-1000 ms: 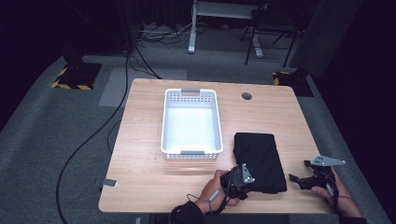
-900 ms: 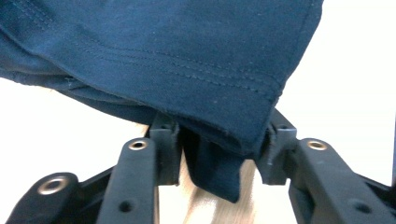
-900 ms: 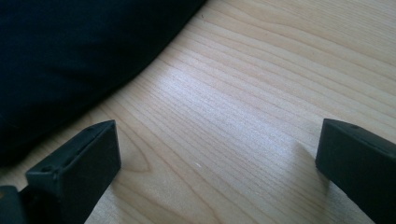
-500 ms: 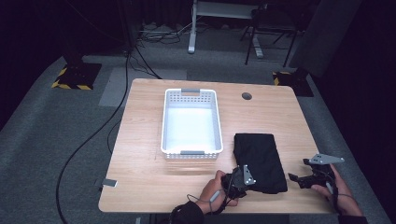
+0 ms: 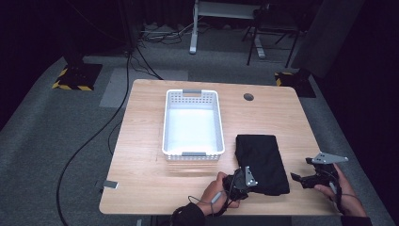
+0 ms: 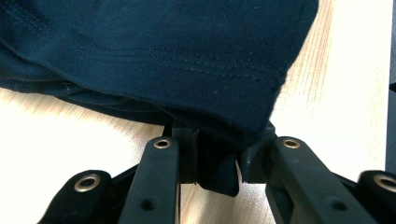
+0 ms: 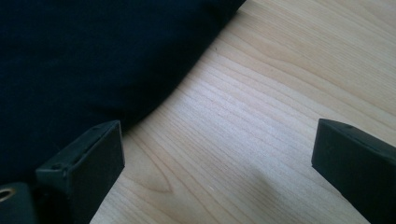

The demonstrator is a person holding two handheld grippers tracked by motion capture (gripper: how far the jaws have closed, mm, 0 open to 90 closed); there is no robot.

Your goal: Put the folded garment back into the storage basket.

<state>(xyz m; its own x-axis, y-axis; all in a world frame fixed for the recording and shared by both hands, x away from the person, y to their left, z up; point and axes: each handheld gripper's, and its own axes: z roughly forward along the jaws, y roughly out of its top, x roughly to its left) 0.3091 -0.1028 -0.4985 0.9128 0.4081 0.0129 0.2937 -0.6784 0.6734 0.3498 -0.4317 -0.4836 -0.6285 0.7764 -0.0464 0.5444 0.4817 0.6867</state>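
High view: overhead, facing forward and down on the table (image 5: pixel 141 141). Gripper views: close, low along the jaws. Shared: cloth (image 5: pixel 261 162) beside both.

My left gripper (image 6: pixel 217 163) hides the near corner of the folded black garment (image 5: pixel 261 162) it pinches, the left gripper view's top edge crops that cloth, and my right gripper (image 7: pixel 219 168) has both jaws cropped.

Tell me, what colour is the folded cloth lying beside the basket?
The folded cloth looks black from above; the left gripper view shows it best, as very dark navy.
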